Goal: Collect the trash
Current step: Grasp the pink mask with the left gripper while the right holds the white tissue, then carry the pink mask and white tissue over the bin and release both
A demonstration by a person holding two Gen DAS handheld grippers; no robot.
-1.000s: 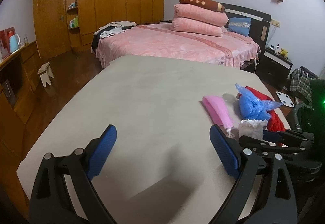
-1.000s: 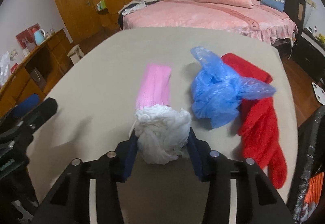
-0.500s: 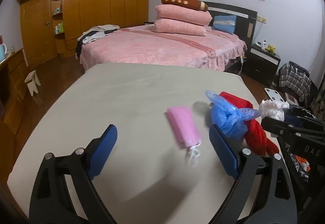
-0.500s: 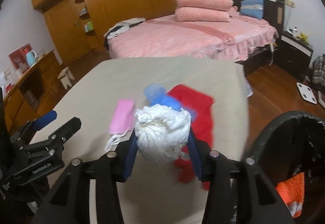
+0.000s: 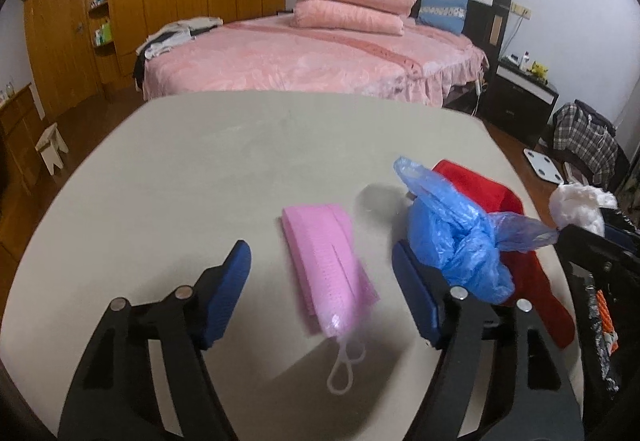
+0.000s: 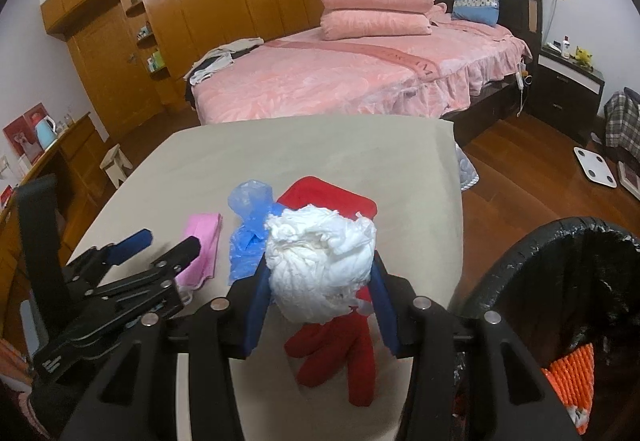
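Near the table's (image 5: 200, 161) right edge, left gripper (image 5: 320, 281) is closing around the flat pink pleated face mask (image 5: 328, 265), not yet pinching; right gripper (image 6: 318, 305) clamps the crumpled white tissue wad (image 6: 320, 269)—should centre pads on mask body, avoid loops.

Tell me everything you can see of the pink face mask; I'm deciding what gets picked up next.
The pink face mask is pleated and looks like soft disposable fabric, with a thin white ear loop trailing from its near end. It lies flat on the table, left of the blue plastic bag. The left gripper straddles it, jaws closing, pads not yet touching.
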